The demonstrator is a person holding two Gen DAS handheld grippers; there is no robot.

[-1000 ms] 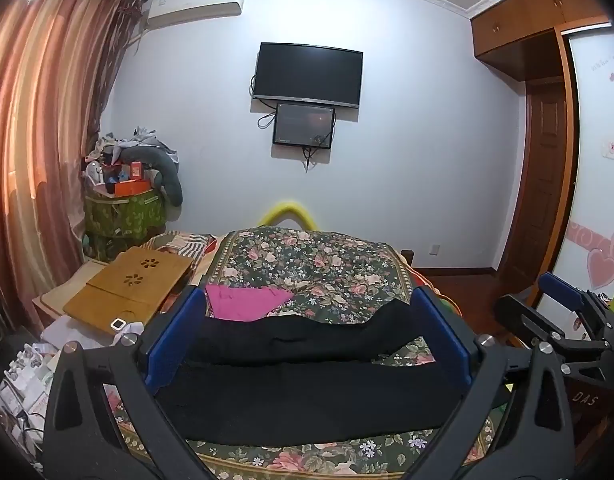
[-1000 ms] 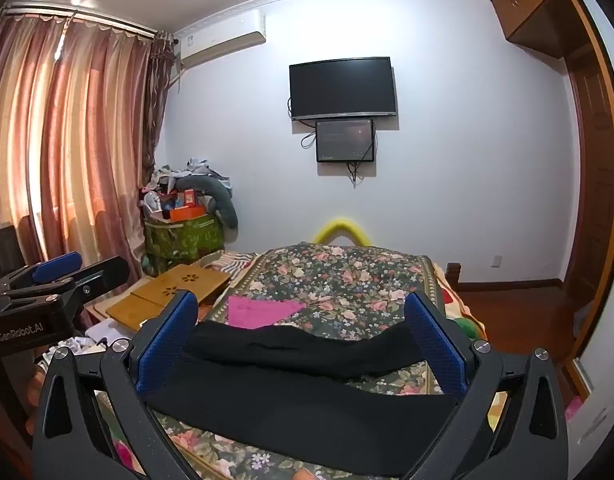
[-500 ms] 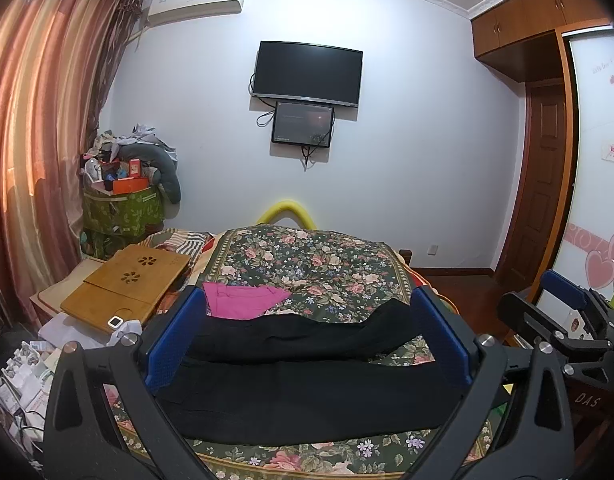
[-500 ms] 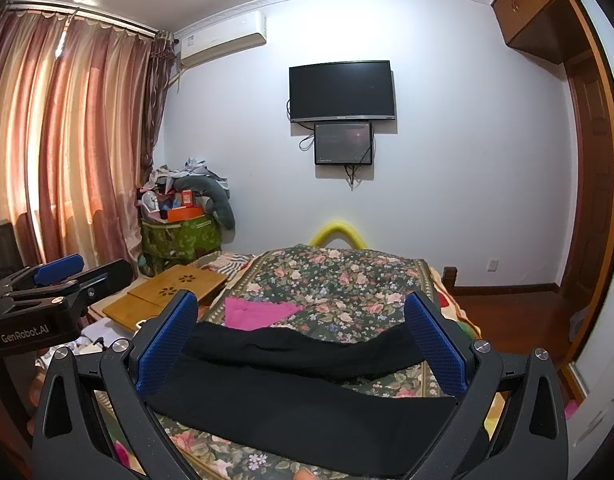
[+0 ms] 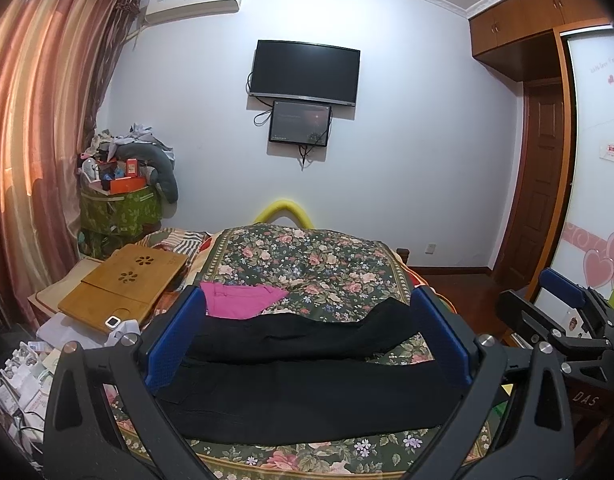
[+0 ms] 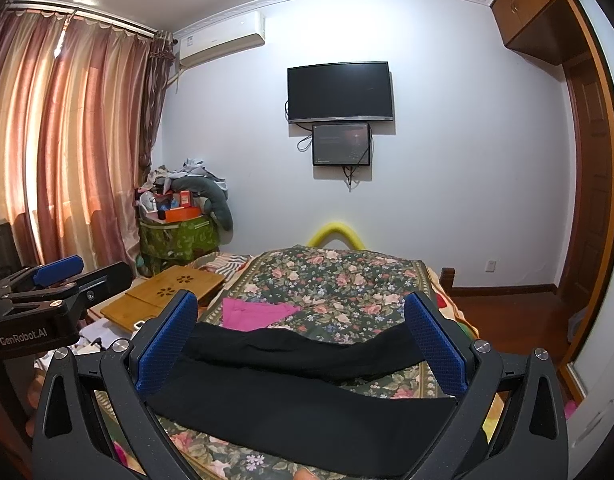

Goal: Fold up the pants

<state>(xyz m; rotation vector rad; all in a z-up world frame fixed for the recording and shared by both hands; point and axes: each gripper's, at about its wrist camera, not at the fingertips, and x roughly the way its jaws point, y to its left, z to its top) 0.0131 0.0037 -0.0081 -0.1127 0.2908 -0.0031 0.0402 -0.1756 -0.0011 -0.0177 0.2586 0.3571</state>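
Both claws I'm running stand wide open with nothing in them: my left claw [image 5: 307,336] frames the scene between its blue pads [image 5: 171,340], and my right claw [image 6: 303,344] does the same, both held above the near end of the bed [image 5: 307,264] and apart from the cloth. From the right wrist view I see the left claw [image 6: 59,276] off to the side, level with mine, and the left wrist view shows the right claw [image 5: 563,300] at its right edge. The black pants [image 5: 299,396] lie spread flat across the flowered bedspread, running side to side at the near end of the bed. One leg lies nearest me as a broad straight band; the other leg [image 5: 307,336] lies just beyond it, slightly rumpled and angled, with a strip of bedspread showing between them toward the right. A pink garment [image 5: 239,300] rests on the bed just behind the far leg, toward the left. Left of the bed sits a wooden lap tray [image 5: 127,280]. On the far wall hang a dark television [image 5: 305,72] and a smaller screen [image 5: 300,123] below it.
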